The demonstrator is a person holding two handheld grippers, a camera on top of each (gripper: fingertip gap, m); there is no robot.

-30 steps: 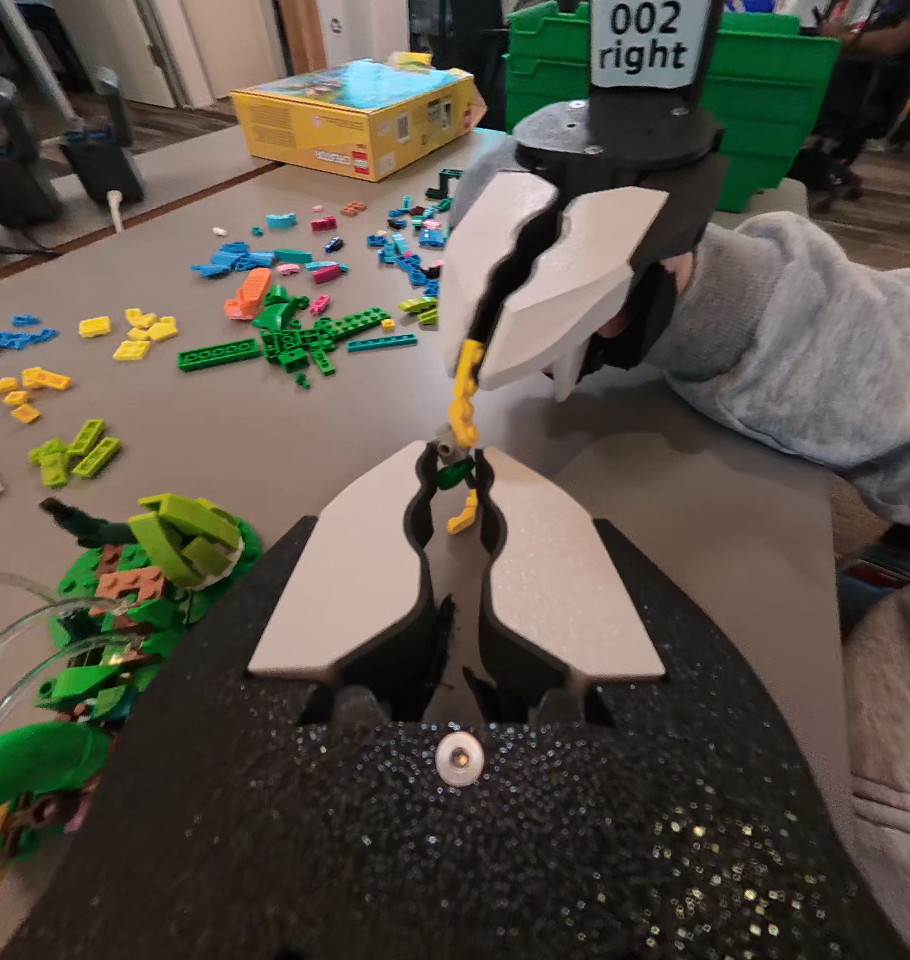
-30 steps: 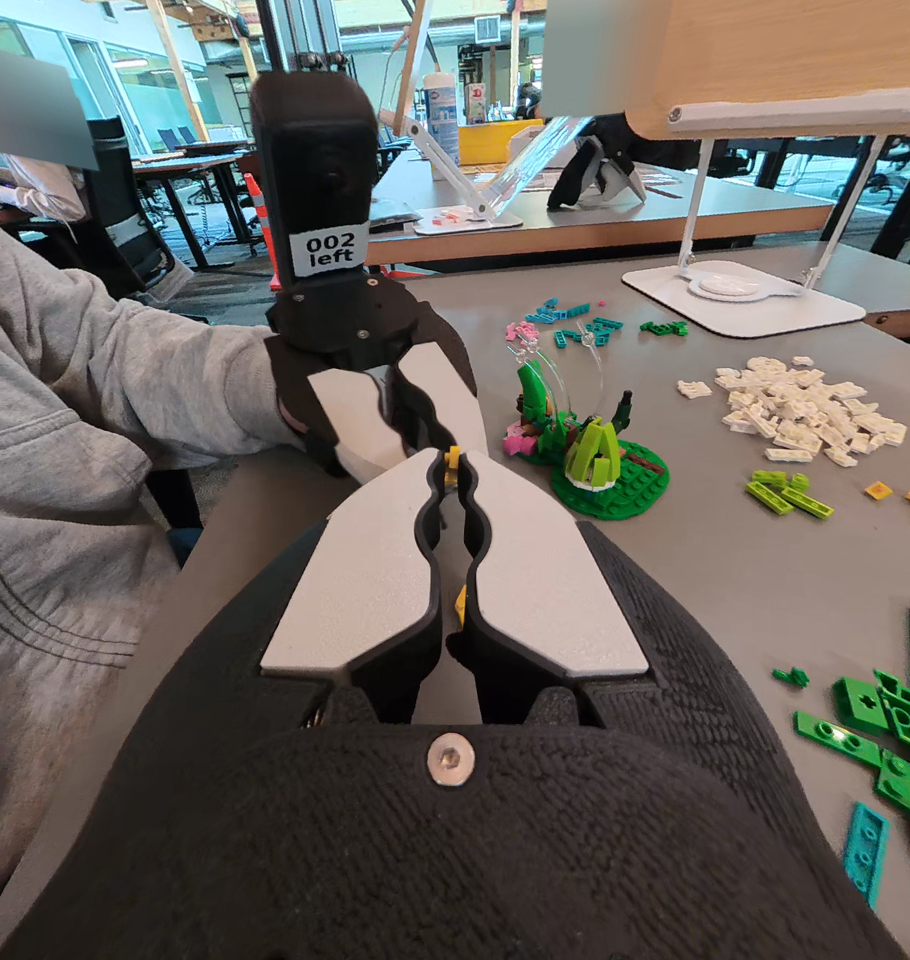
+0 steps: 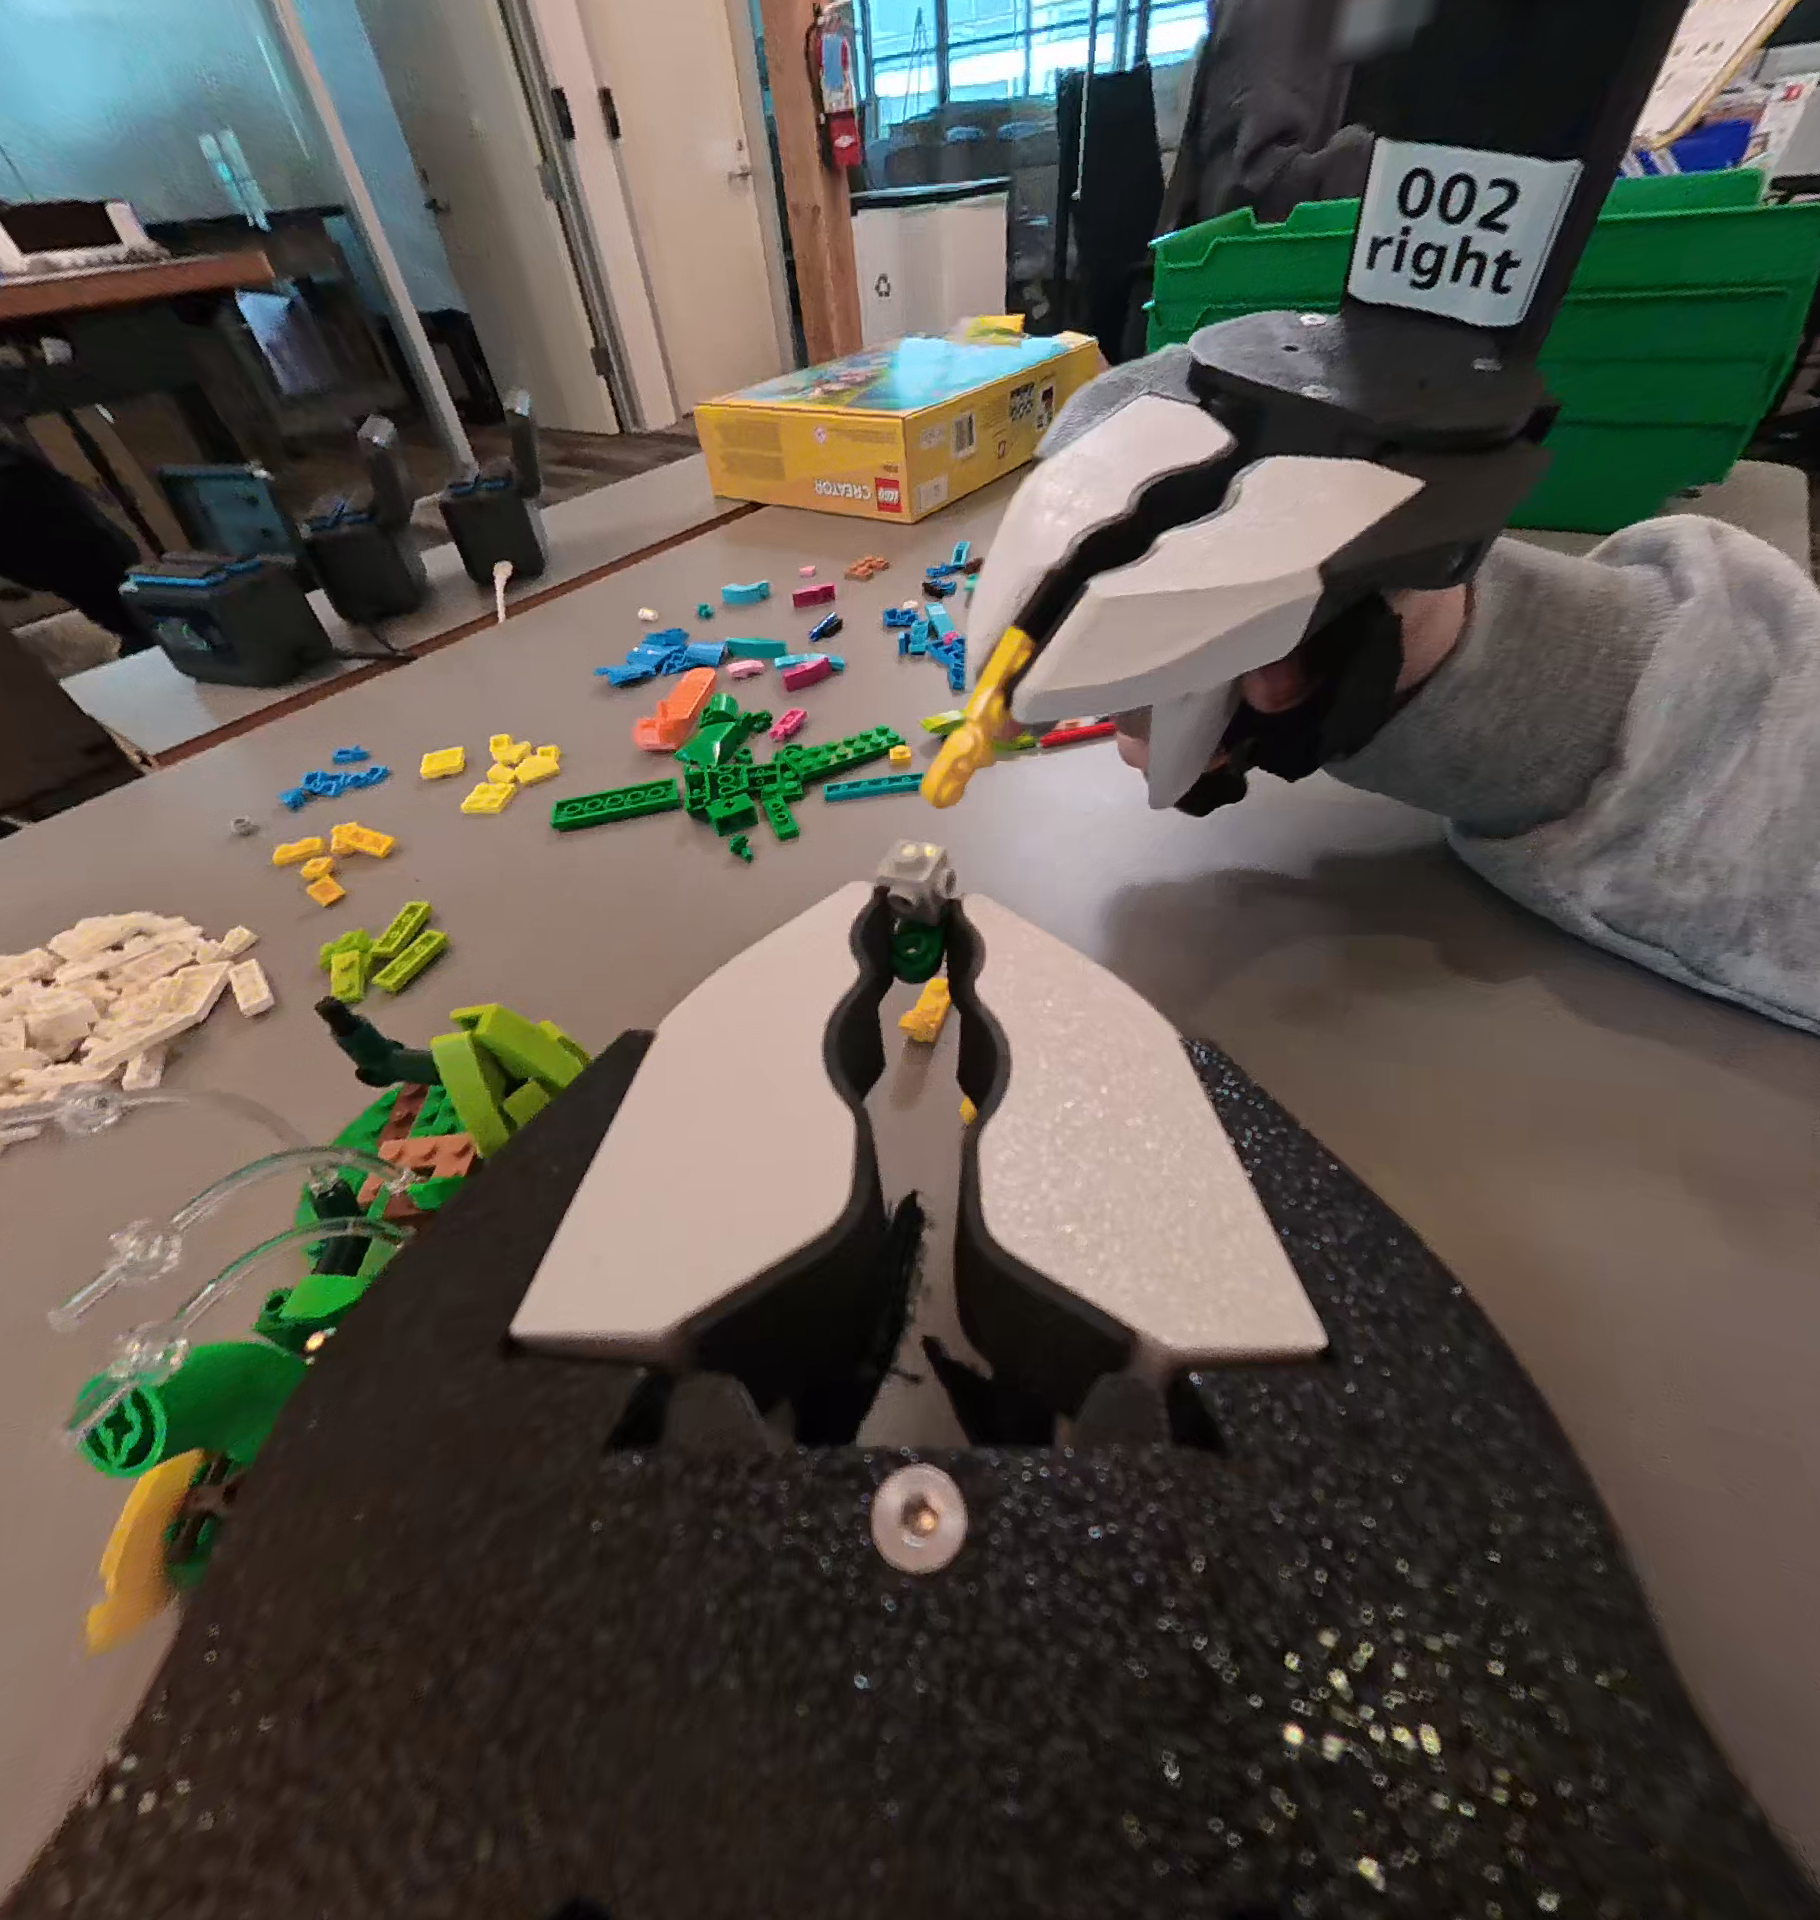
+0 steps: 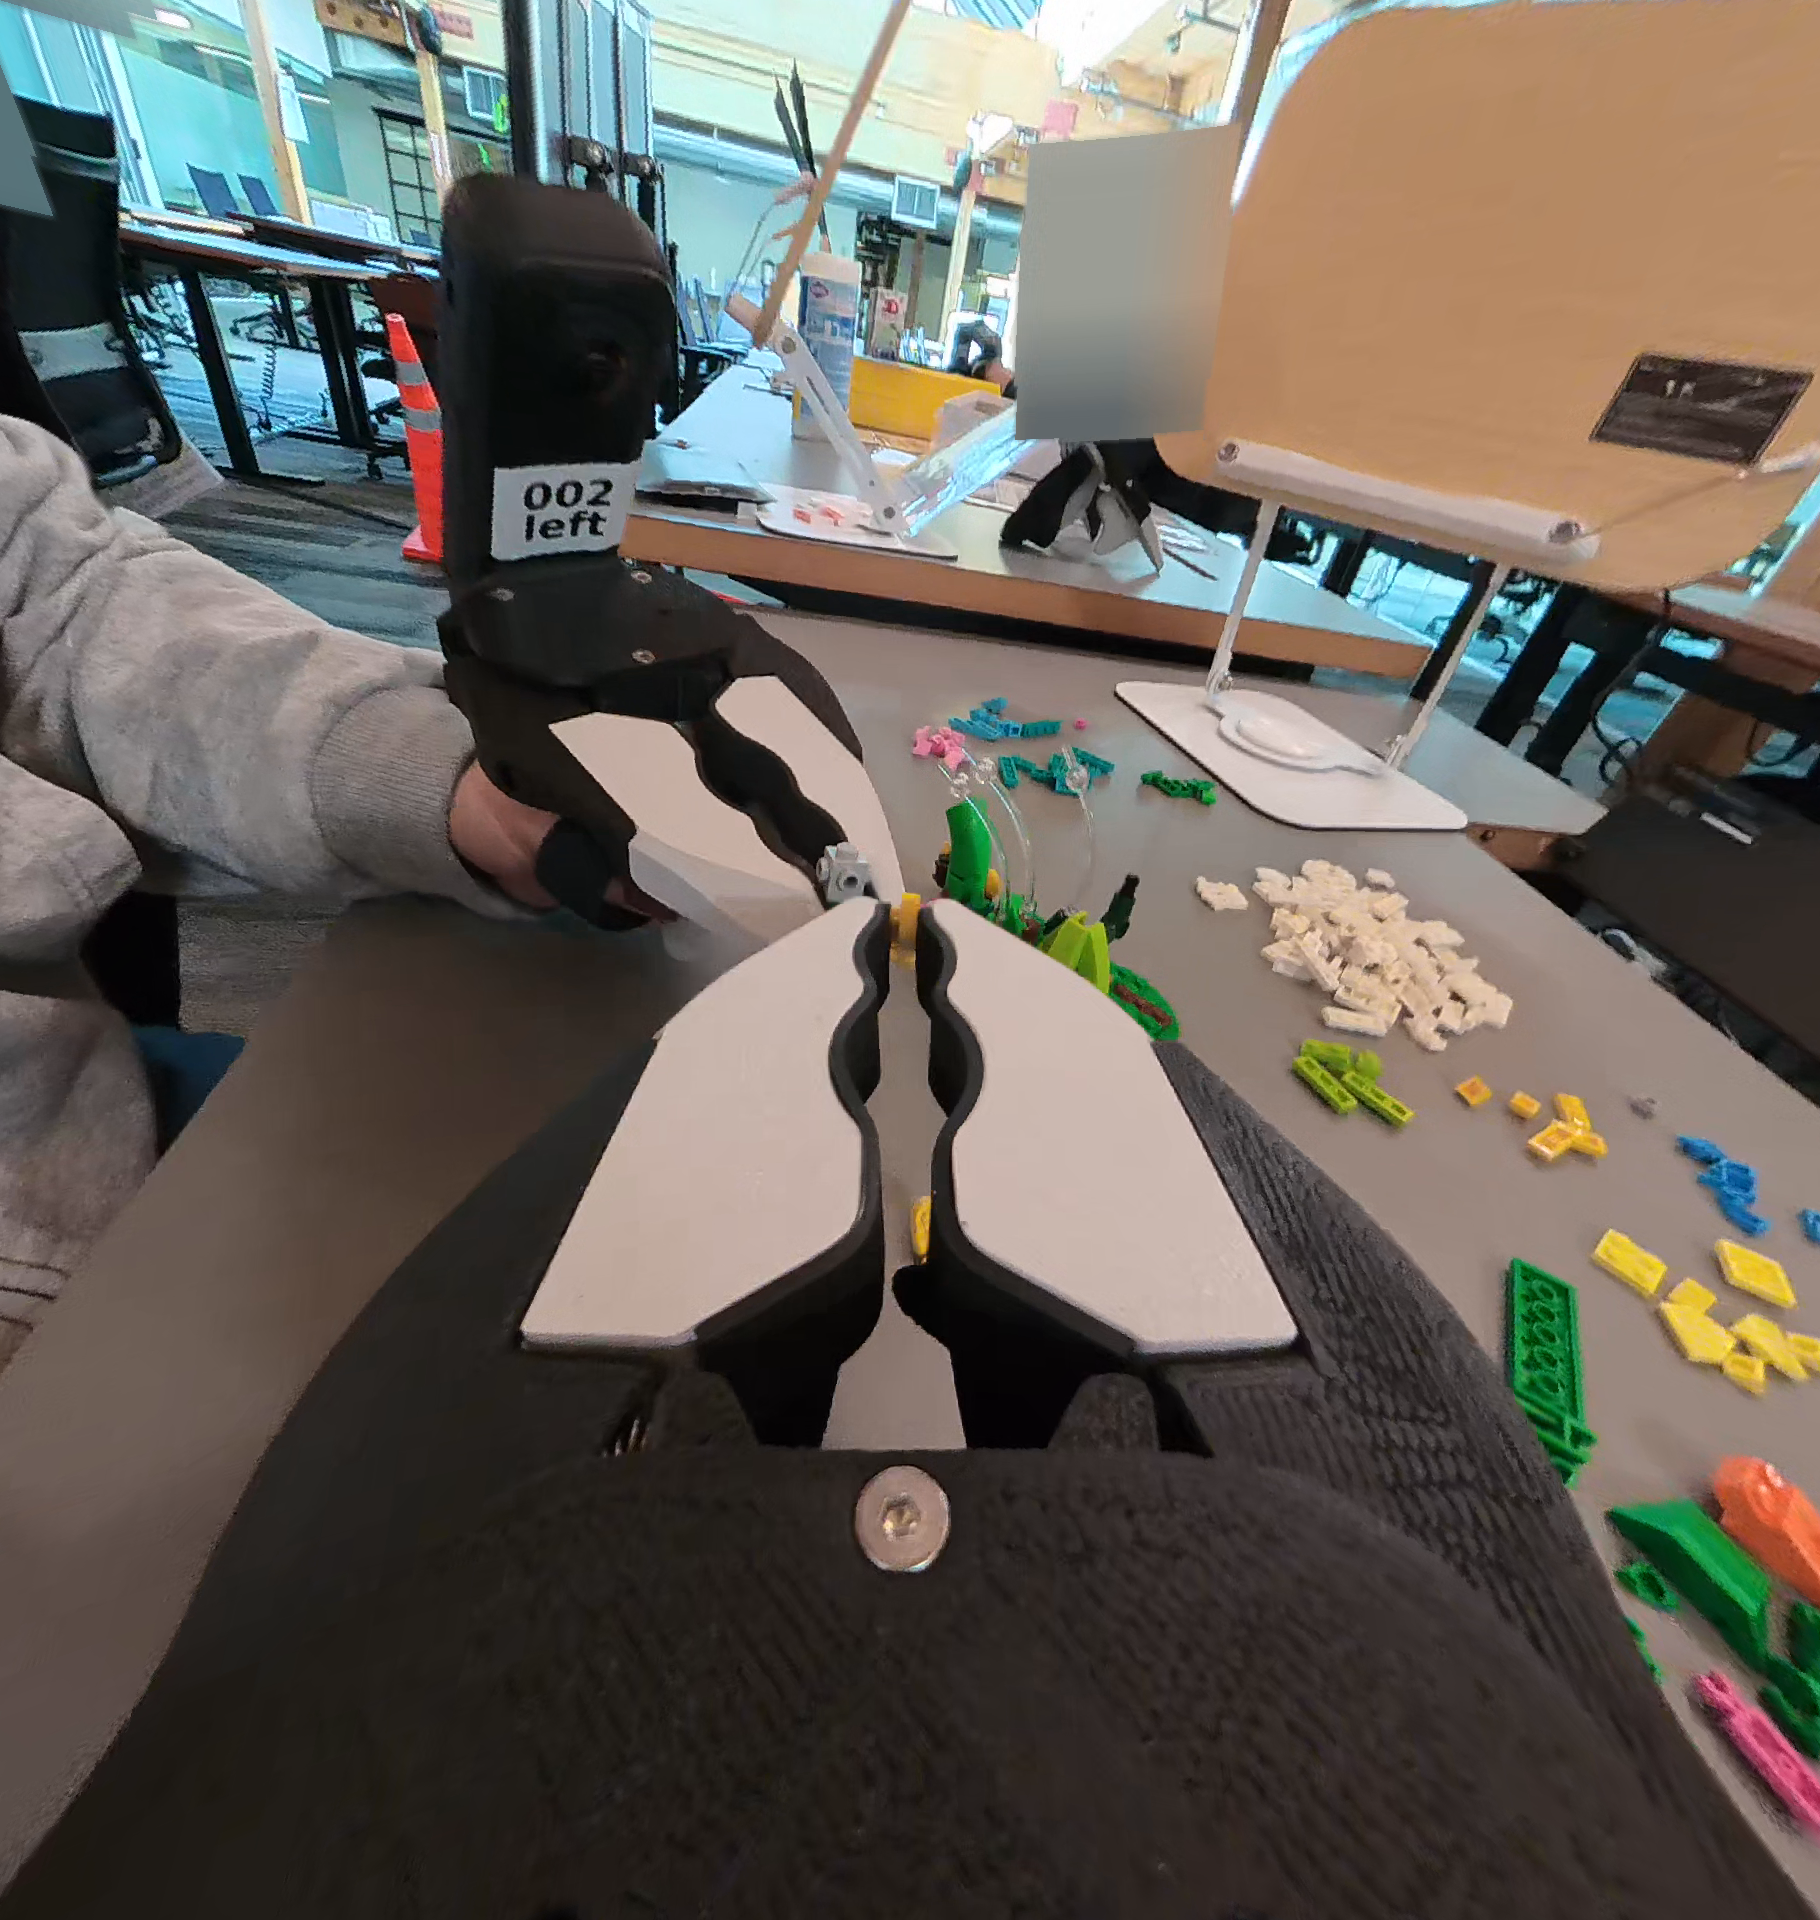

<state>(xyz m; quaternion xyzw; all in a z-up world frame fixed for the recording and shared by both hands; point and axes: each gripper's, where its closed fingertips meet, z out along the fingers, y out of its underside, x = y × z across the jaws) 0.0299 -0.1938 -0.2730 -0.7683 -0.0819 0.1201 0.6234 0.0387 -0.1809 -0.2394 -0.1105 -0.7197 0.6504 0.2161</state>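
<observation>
We are gripping a small stack of plastic bricks, a grey studded cube over a dark green round piece, between the narrowly set fingertips of the left gripper, with a yellow bit hanging below. At one o'clock from it, our right gripper is pinching a slim yellow plastic limb piece that is pointing down toward the cube, apart from it. The green plastic plant model on its round base is sitting on the grey table at eight o'clock of the left gripper.
</observation>
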